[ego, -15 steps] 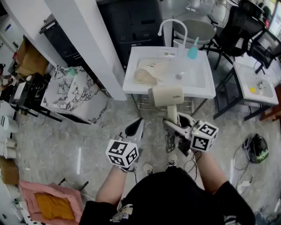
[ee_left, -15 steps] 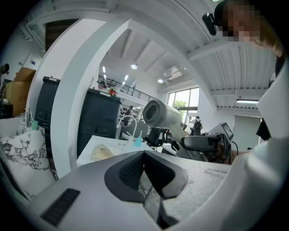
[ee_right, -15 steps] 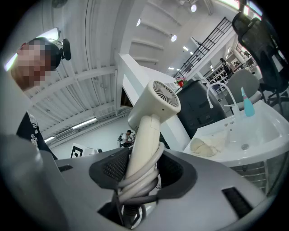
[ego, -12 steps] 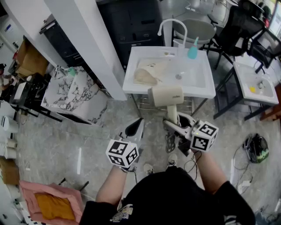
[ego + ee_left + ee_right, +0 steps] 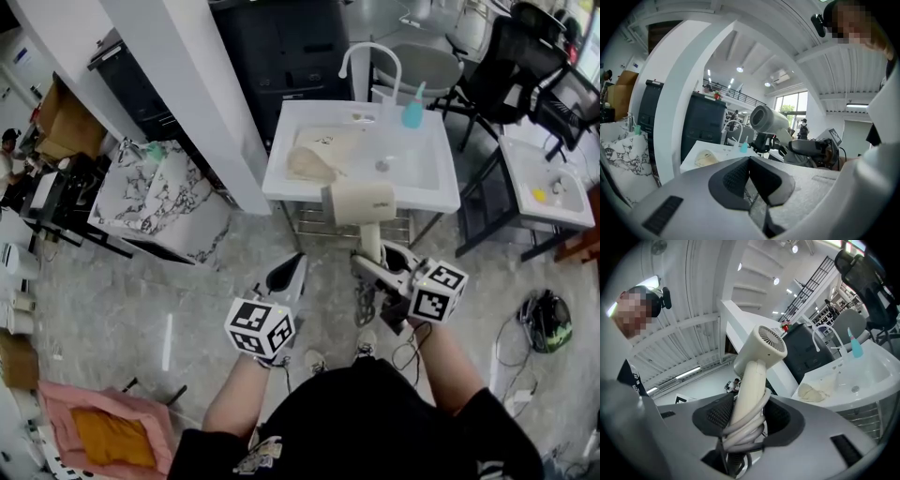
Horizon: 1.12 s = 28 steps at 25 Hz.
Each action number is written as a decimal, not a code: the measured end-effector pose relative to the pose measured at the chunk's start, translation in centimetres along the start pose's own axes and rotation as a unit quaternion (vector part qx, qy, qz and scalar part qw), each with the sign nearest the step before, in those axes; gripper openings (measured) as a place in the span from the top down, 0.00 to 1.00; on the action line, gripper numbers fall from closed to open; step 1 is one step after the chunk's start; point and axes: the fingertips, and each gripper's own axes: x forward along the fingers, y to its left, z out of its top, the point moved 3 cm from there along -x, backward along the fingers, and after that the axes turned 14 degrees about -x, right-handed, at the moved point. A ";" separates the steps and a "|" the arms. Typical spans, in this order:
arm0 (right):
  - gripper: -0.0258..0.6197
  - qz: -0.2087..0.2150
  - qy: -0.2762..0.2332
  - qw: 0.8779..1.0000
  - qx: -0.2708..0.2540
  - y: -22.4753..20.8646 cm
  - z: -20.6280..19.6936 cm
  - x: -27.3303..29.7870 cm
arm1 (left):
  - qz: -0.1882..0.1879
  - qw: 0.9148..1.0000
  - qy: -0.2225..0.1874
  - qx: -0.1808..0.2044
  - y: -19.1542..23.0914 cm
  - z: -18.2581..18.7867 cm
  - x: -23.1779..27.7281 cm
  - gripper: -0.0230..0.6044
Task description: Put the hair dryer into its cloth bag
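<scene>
My right gripper (image 5: pixel 377 269) clamps the hair dryer (image 5: pixel 361 203) over its cord (image 5: pixel 740 425), left gripper (image 5: pixel 286 275) closed, empty; slipping coils could drop it short of the upper-centre cloth bag (image 5: pixel 314 155).

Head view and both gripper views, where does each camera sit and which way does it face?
Head view: on the person's head, facing steeply down at floor and sink; shows both forearms, left gripper, right gripper.
Left gripper view: on the left gripper, along its shut jaws toward the sink; person's head upper right.
Right gripper view: on the right gripper, along jaws clamped on the hair dryer; person's head upper left.
Shared: all three show hair dryer and sink.
</scene>
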 end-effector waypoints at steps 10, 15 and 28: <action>0.66 0.004 0.008 1.000 0.002 -1.2 0.2 -0.7 | 0.010 1.000 -0.002 -0.007 -0.5 -0.5 0.8 0.96; 0.66 0.010 0.010 1.000 0.006 -2.4 0.3 -1.7 | 0.016 1.000 -0.002 -0.009 -1.3 -0.9 1.8 0.96; 0.66 0.032 0.001 0.999 0.026 -6.5 1.8 -4.7 | 0.038 0.999 -0.012 -0.006 -4.6 -1.4 5.6 0.96</action>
